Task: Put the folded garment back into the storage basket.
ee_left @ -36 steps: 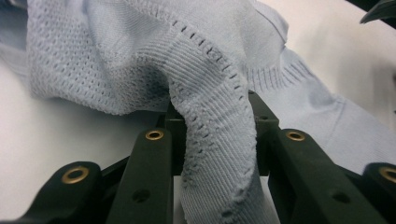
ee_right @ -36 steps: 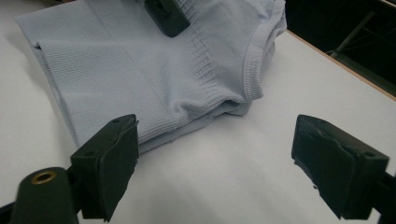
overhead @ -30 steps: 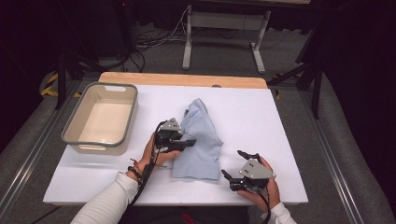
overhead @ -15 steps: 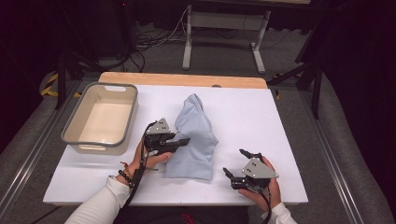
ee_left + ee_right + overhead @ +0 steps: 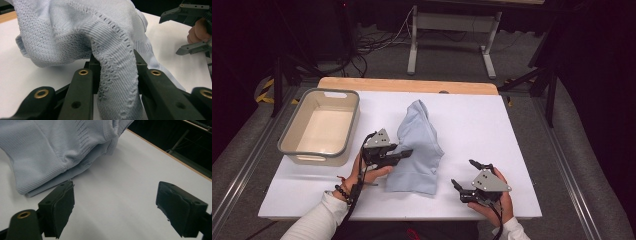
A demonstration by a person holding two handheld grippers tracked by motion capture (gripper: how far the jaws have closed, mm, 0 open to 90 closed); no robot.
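A light blue knitted garment (image 5: 419,135) lies bunched in the middle of the white table (image 5: 482,115). My left gripper (image 5: 404,155) is at its left edge and is shut on a ribbed fold of it. In the left gripper view that band of garment (image 5: 117,82) runs down between the two black jaws of the left gripper (image 5: 115,65). My right gripper (image 5: 463,173) rests near the table's front right, open, just right of the garment's lower hem. In the right gripper view the right gripper (image 5: 117,200) has bare table between its pads, with the garment (image 5: 50,150) beyond its left jaw.
A beige plastic bin (image 5: 292,127) with nothing in it stands at the table's left side. A wooden strip (image 5: 407,85) runs along the far edge. The right gripper (image 5: 170,35) appears at the upper right of the left gripper view.
My left gripper has moved left and slightly toward the person with the garment's edge in it, drawing the cloth that way. The right gripper has stayed where it was.
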